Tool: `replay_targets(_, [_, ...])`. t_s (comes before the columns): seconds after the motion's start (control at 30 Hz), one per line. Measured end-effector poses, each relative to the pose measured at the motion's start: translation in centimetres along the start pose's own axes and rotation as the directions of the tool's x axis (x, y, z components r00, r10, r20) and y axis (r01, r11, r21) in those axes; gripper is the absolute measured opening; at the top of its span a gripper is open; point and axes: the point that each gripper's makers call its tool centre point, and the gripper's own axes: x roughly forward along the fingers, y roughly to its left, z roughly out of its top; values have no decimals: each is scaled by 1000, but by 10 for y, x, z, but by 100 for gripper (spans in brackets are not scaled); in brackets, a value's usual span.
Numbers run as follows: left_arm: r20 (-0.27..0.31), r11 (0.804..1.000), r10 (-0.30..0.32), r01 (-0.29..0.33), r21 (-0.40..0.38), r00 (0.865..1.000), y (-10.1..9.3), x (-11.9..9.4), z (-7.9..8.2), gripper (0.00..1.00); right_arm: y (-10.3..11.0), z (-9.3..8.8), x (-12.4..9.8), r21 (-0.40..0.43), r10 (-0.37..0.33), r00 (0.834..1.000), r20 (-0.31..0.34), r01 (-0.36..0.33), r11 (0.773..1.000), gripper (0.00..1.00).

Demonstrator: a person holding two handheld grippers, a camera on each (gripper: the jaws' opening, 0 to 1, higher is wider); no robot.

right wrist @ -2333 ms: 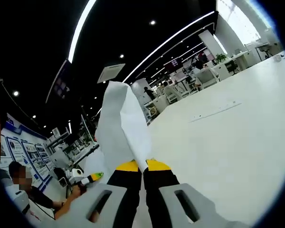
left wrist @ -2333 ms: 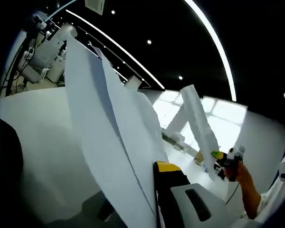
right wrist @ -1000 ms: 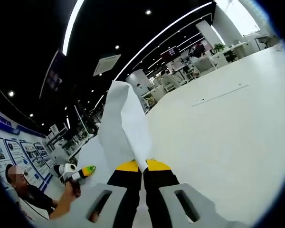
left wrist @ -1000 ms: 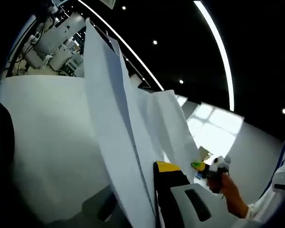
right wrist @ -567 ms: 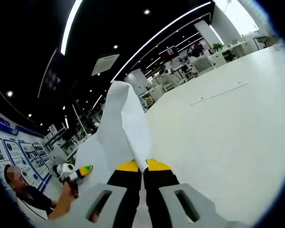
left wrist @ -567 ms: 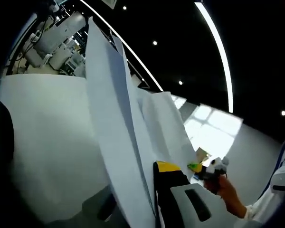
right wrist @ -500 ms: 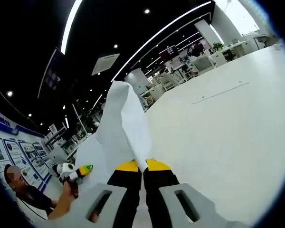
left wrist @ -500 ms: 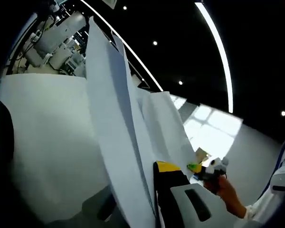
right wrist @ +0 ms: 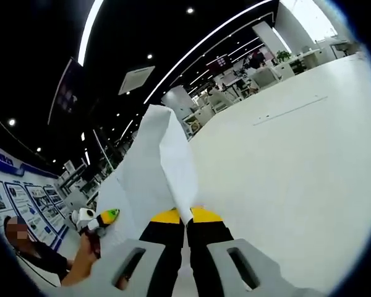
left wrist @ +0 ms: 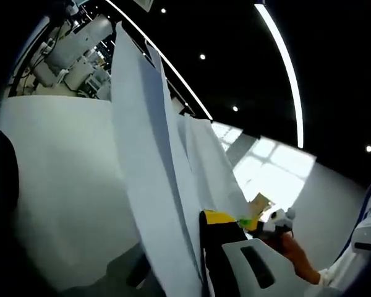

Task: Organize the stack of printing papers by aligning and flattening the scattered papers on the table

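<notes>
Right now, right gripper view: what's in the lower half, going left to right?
Person's hand holding the left gripper → papers pinched upright in the right gripper → bare white table.

Legible text: none. I am finding no readable words on the wall posters (right wrist: 18,207) to the left of my papers (right wrist: 157,170); their print is showing too small.
</notes>
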Motion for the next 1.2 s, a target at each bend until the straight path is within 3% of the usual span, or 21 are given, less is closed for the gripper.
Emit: replay_targets(1.2, [66, 999, -22, 25, -40, 998, 1, -2, 14, 15, 17, -24, 16, 32, 48, 998, -49, -46, 998, 0])
